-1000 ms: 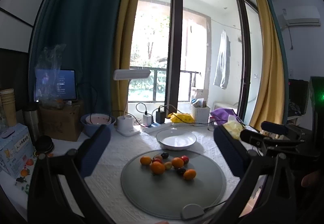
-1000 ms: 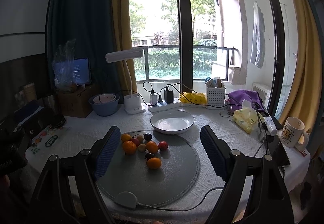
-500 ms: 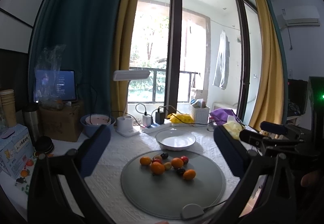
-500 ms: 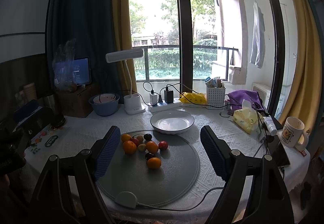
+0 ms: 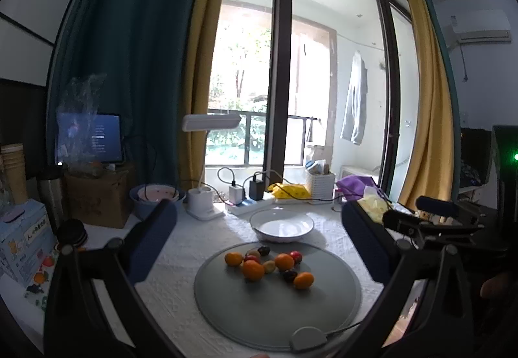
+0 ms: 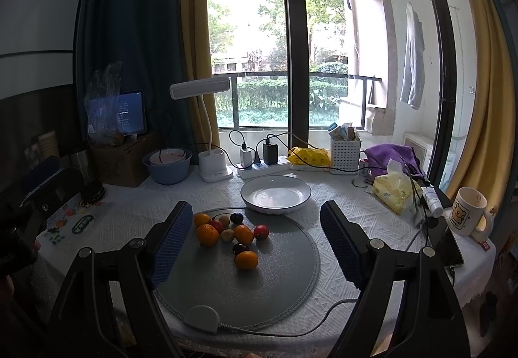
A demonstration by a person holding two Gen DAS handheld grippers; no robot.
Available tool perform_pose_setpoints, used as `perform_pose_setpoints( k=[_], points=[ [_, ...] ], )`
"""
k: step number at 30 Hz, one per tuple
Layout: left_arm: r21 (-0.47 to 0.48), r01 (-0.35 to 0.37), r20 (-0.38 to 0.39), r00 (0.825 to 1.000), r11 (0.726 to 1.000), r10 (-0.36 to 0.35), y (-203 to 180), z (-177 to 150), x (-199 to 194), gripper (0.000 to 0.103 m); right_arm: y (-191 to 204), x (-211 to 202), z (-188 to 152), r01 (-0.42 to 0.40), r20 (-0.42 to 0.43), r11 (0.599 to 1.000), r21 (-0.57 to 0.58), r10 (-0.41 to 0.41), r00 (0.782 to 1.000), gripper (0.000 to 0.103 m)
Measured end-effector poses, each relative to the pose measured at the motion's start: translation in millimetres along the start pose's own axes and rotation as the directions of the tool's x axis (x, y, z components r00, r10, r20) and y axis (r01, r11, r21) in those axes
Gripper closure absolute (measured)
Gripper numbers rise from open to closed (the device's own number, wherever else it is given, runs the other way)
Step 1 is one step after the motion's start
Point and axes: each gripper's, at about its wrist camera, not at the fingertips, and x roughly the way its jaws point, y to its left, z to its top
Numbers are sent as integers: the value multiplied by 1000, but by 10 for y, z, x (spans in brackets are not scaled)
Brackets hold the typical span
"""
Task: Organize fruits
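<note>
Both your grippers hang above the near edge of the white textured tablecloth [image 6: 349, 205], and neither has anything in it: your left gripper [image 5: 259, 235] stands with its blue-padded jaws spread wide, and your right gripper [image 6: 254, 243] is just as wide apart, framing the fruit from above. The fruit sits in a loose cluster on the far half of the round grey mat [image 6: 259, 286]. There's a big orange tangerine [image 6: 207, 235] on the left of the bunch, another orange one [image 6: 243, 234] in the middle, and a third [image 6: 246, 260] alone on the near side, with a dark plum-coloured fruit [image 6: 240, 248] just behind it. A small red fruit [image 6: 261, 231] sits at the right of the group, and a dark purple one [image 6: 236, 217] at the far edge. Beyond the mat, just past its far rim, the white shallow bowl with a dark rim [image 6: 275, 194] stands with nothing in it. Far left is a blue basin [image 6: 168, 170]; far right, a cartoon-printed white mug [image 6: 467, 212] near the table's edge.
</note>
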Motion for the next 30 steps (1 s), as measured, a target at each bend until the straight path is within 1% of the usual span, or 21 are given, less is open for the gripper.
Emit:
perform_pose_setpoints(
  k=[3,7,14,20,24,27,30],
  points=[
    [-4,-9,4,1000,1000,9,15,13,3,1,-2,-2,-1,1,2,1000,0,-1,1000,19],
    [2,-3,7,1000,1000,3,15,5,10,1,1,-3,-4,0,0,1000,-1,0,1000,19],
    [7,3,-10,1000,1000,-3,11,-50,52,1,-9,47,-34,2,-11,1000,-5,-2,1000,19],
    [16,8,-69,998,1000,-7,8,-152,259,1,-87,259,-131,18,-68,1000,-1,-18,998,19],
    [11,11,-126,992,1000,-9,18,-273,462,1,-153,484,-225,24,-119,1000,17,-22,993,19],
    [2,12,-190,982,1000,-11,39,-395,655,1,-186,707,-317,23,-180,999,31,-18,984,19],
    [-3,14,-252,968,1000,-14,59,-508,846,1,-197,892,-387,23,-224,999,31,-16,974,19]
  ],
)
